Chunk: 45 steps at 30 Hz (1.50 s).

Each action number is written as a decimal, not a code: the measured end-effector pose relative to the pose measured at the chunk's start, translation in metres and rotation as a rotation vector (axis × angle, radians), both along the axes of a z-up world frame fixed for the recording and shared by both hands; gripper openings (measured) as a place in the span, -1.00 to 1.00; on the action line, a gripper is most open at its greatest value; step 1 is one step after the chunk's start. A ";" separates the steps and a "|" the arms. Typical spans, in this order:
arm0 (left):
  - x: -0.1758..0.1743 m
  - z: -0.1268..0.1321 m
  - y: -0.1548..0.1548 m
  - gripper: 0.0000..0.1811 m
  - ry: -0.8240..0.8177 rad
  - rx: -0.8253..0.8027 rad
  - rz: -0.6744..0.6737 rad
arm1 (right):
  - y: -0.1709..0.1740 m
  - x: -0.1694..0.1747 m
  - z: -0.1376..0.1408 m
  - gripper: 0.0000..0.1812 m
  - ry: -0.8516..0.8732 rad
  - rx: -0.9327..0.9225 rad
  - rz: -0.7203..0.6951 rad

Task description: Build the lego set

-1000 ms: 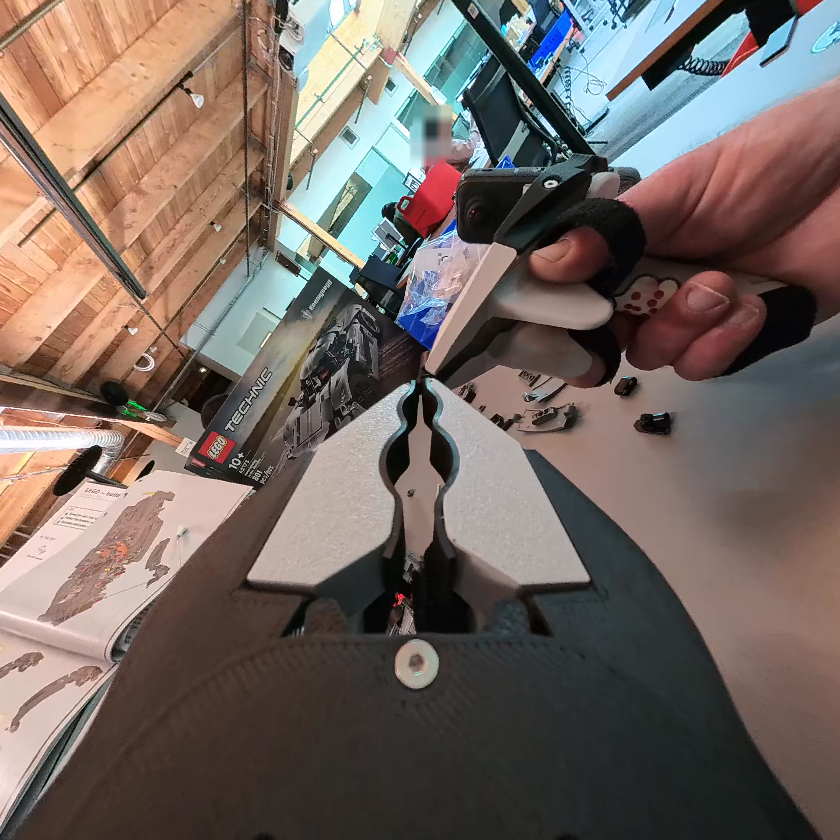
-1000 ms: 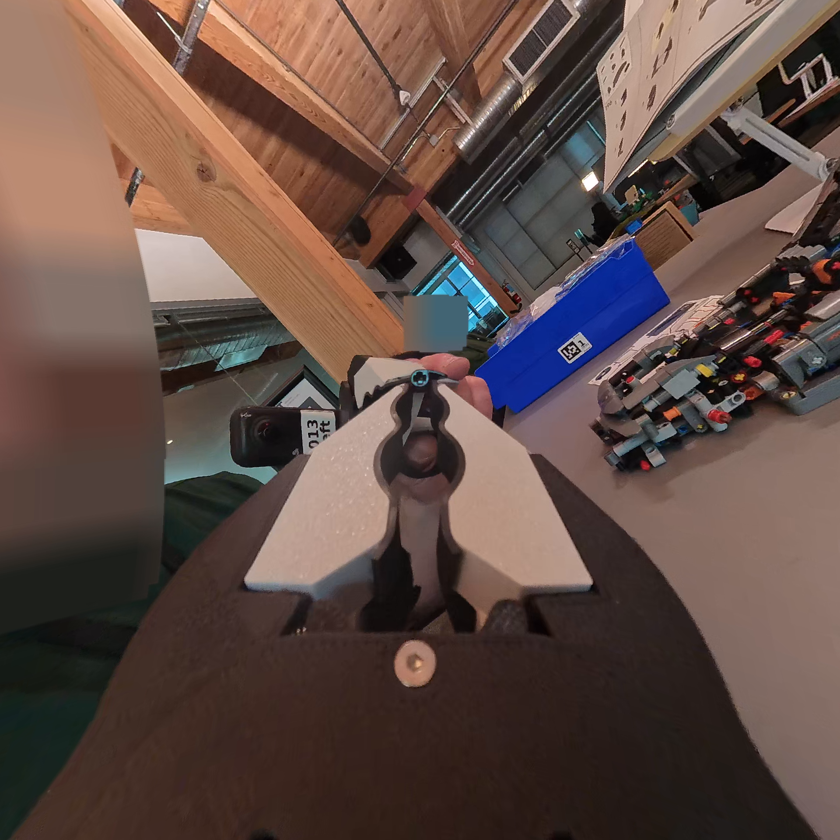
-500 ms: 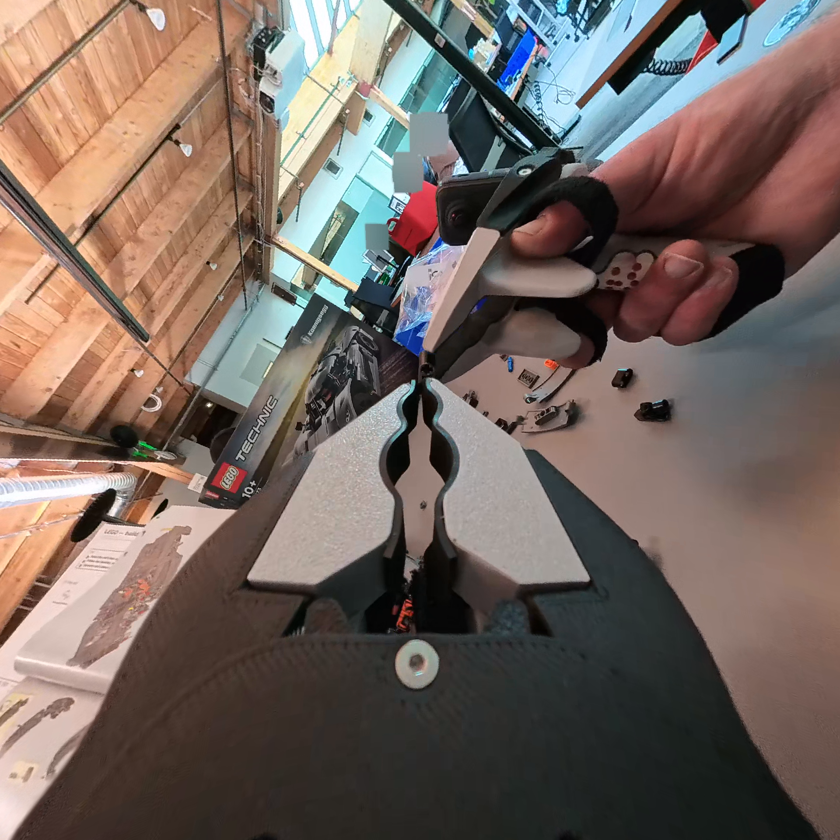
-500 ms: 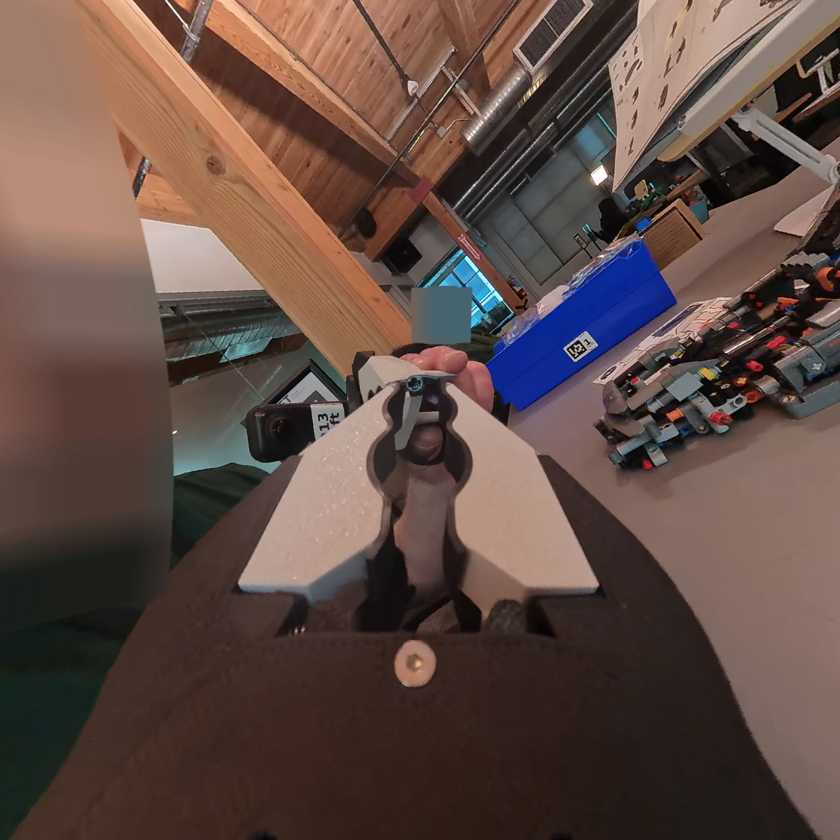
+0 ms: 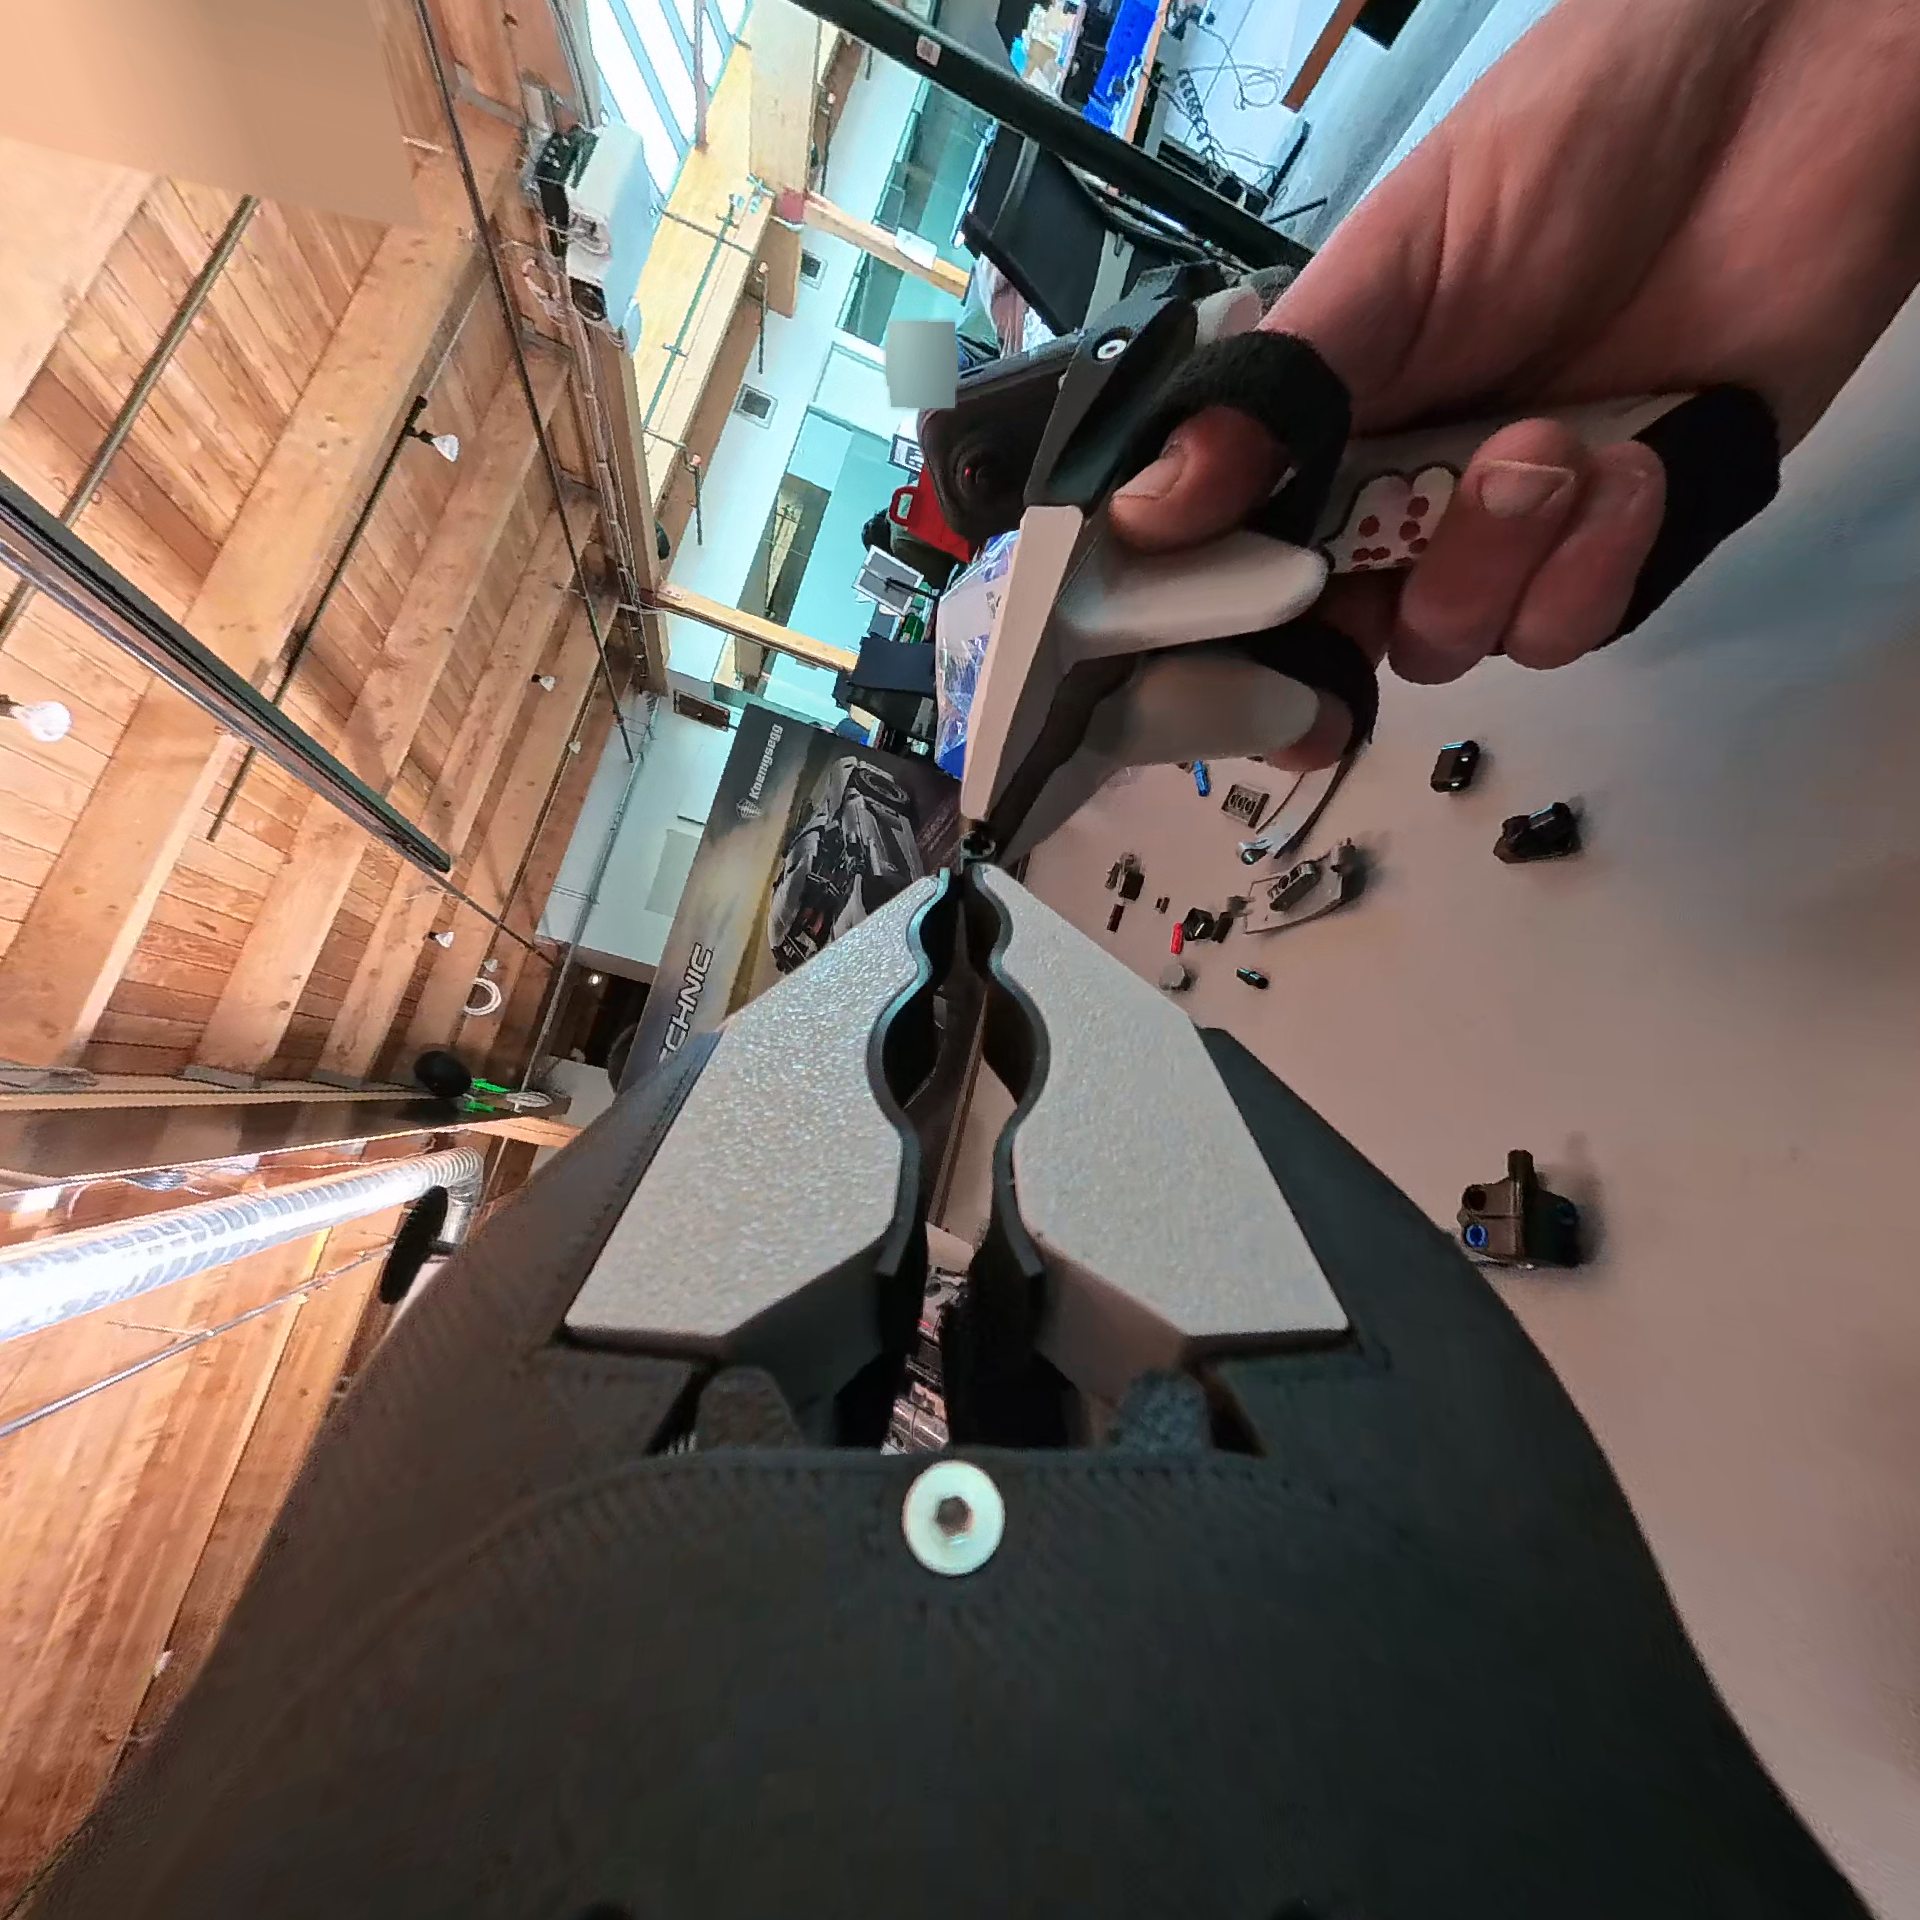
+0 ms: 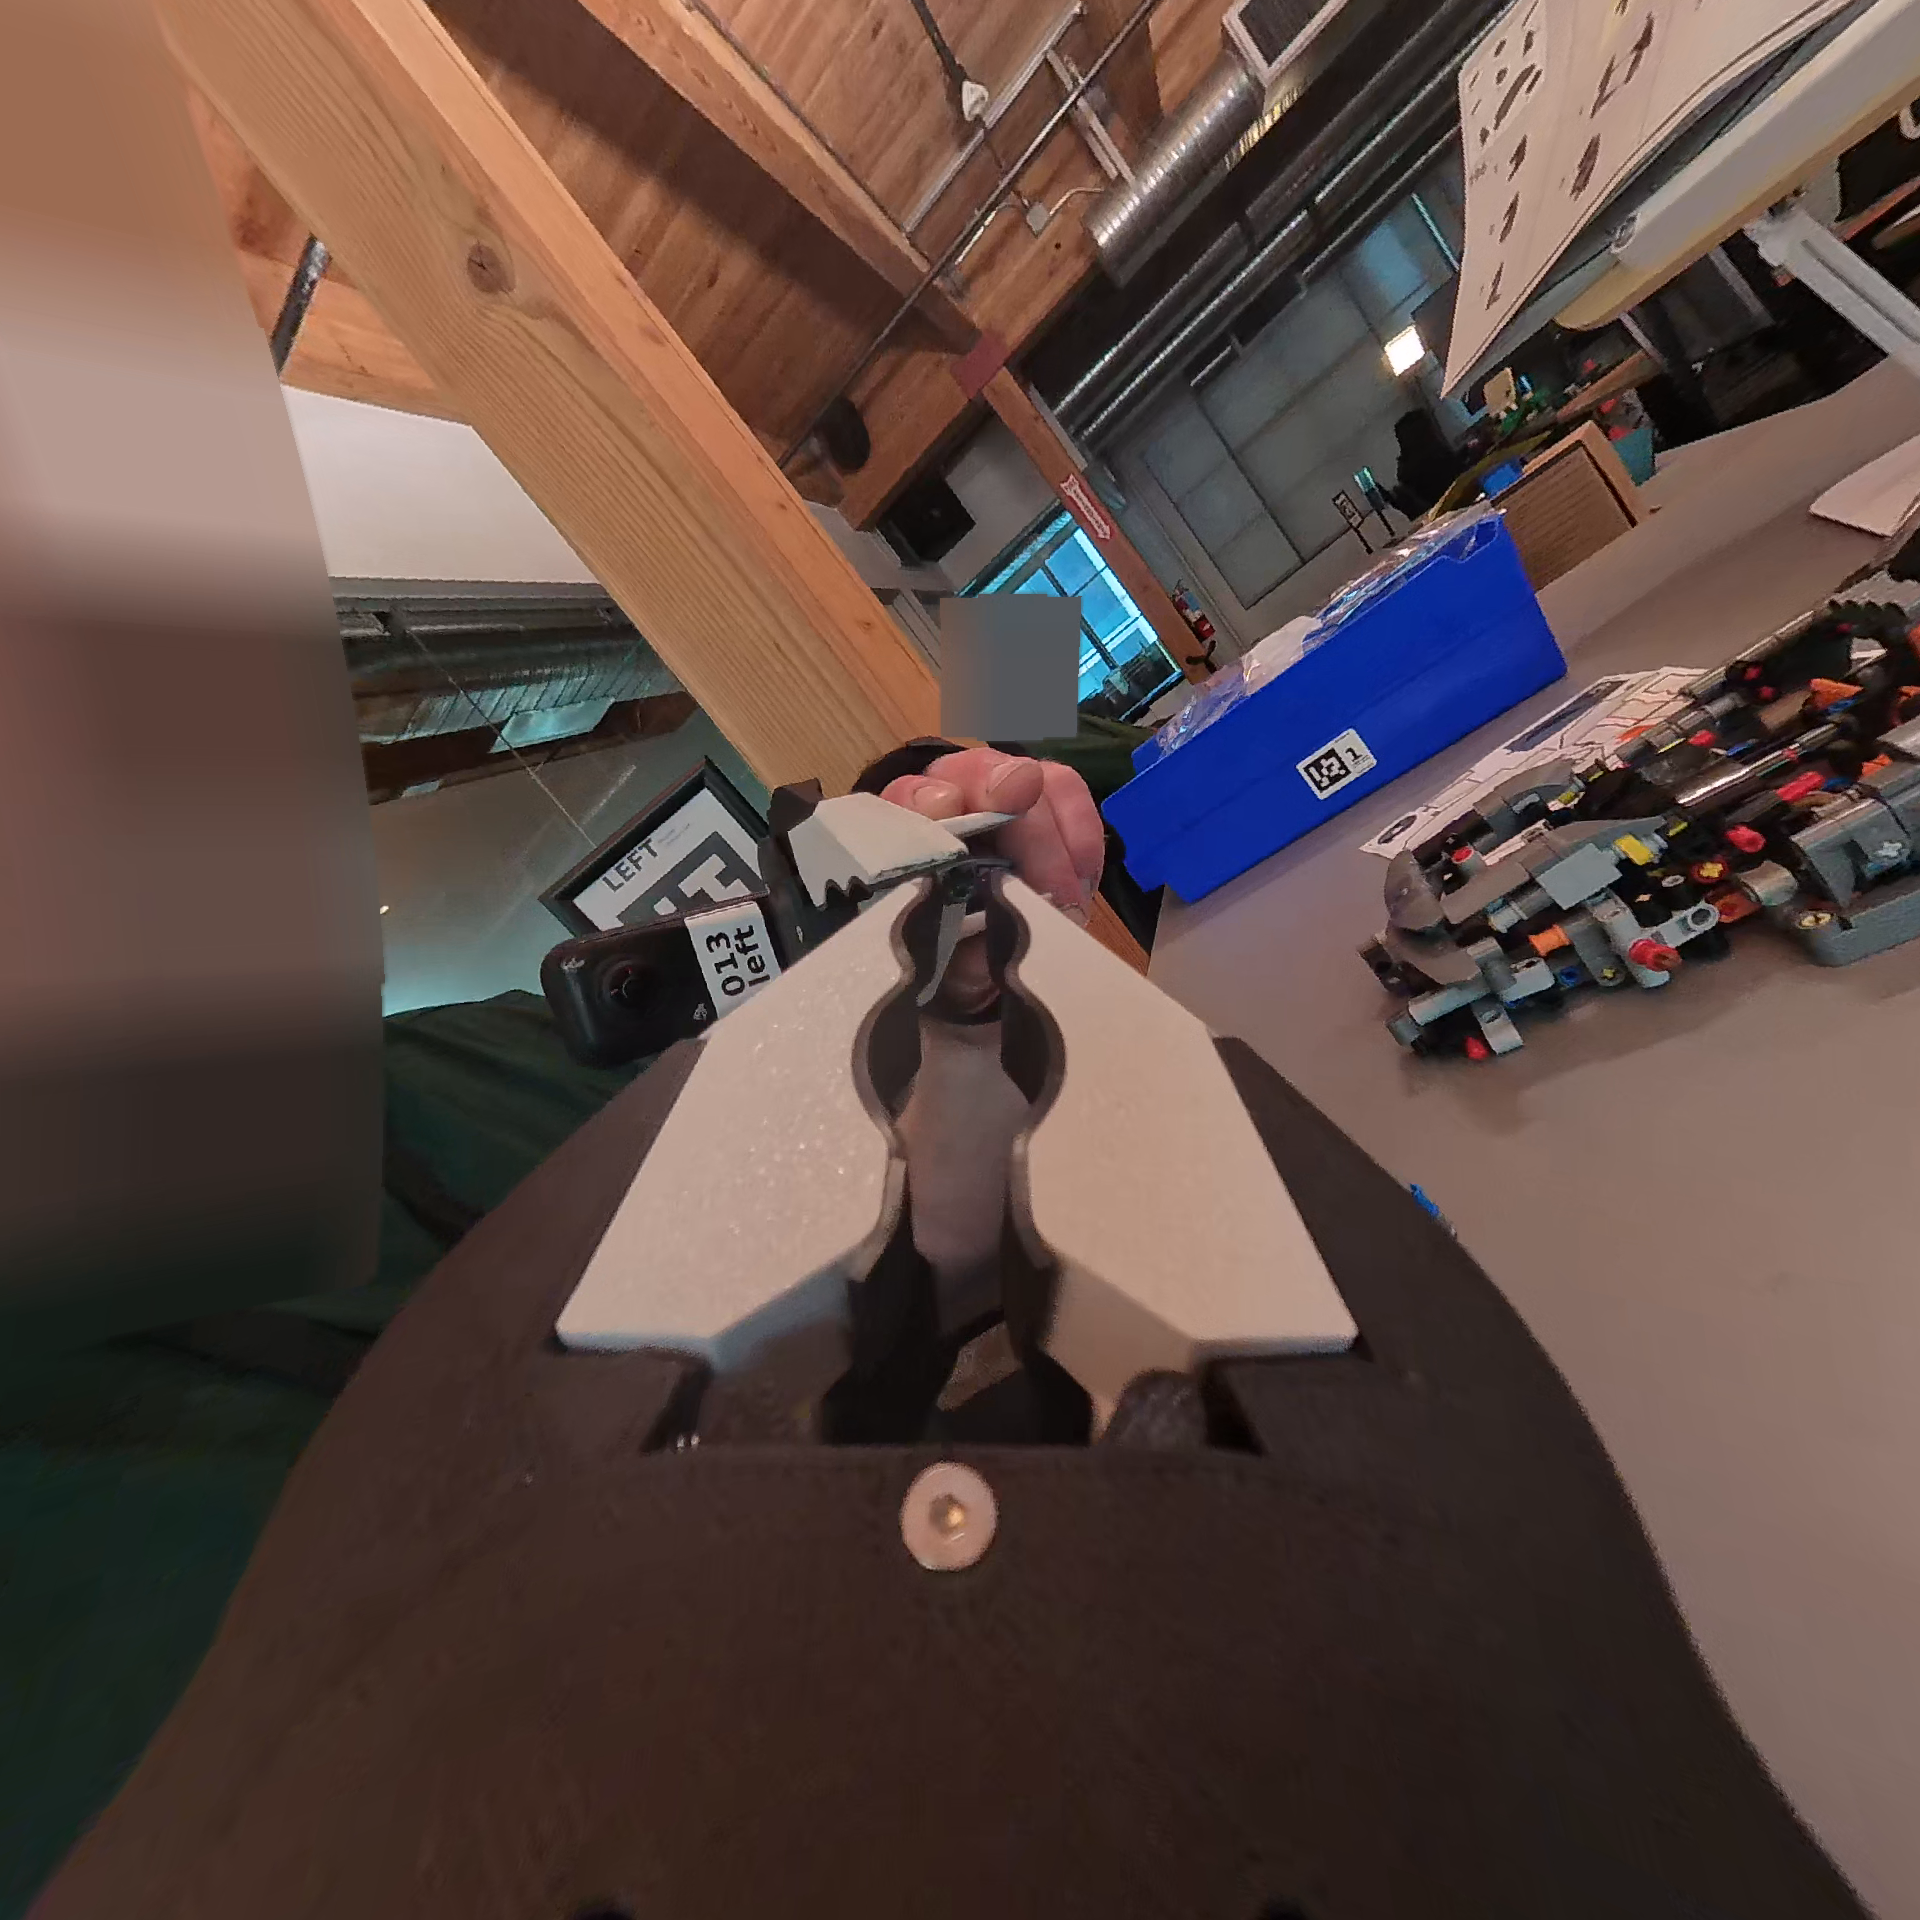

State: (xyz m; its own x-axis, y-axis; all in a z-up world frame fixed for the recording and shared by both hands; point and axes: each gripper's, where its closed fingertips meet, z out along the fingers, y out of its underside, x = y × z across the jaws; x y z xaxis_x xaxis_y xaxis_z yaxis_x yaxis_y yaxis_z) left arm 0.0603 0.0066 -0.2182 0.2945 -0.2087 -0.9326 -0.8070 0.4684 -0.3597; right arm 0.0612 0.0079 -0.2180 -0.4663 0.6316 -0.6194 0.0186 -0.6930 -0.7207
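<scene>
Both grippers are held in the air above the grey table [image 5: 1610, 1039], tip to tip. My left gripper [image 5: 964, 881] has its jaws together with only a thin slit; I see nothing clearly held in it. My right gripper [image 6: 962, 883] is shut on a small dark Lego pin [image 6: 960, 879]. In the left wrist view the right gripper [image 5: 982, 837], held in a hand [image 5: 1558, 260], pinches that pin [image 5: 977, 844] just above my left tips. In the right wrist view the left gripper [image 6: 1000, 831] meets my right tips from the left. The partly built model [image 6: 1621, 862] lies on the table at right.
Several loose dark Lego parts [image 5: 1299, 894] lie on the table, one nearer [image 5: 1517, 1216]. The set's box [image 5: 821, 831] stands behind. A blue bin [image 6: 1340, 727] with plastic bags stands beyond the model. An instruction sheet [image 6: 1558, 135] hangs over a raised desk at top right. Both grippers' tips are close together, under 4 cm apart. Left tips and right tips are each some 20 cm from the partly built model [image 6: 1621, 862].
Both grippers have tilted and drawn together, and the right tips with the pin now touch the left tips. The instruction booklet has slid out of the left wrist view.
</scene>
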 end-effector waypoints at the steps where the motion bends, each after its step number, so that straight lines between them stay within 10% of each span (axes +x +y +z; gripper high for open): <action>1: 0.000 0.000 -0.001 -1.00 0.003 0.004 -0.003 | -0.001 0.000 -0.001 -0.90 -0.005 0.003 0.006; 45: 0.010 0.002 -0.004 -1.00 -0.071 -0.056 -0.107 | -0.005 0.002 0.002 -0.79 -0.004 0.100 0.026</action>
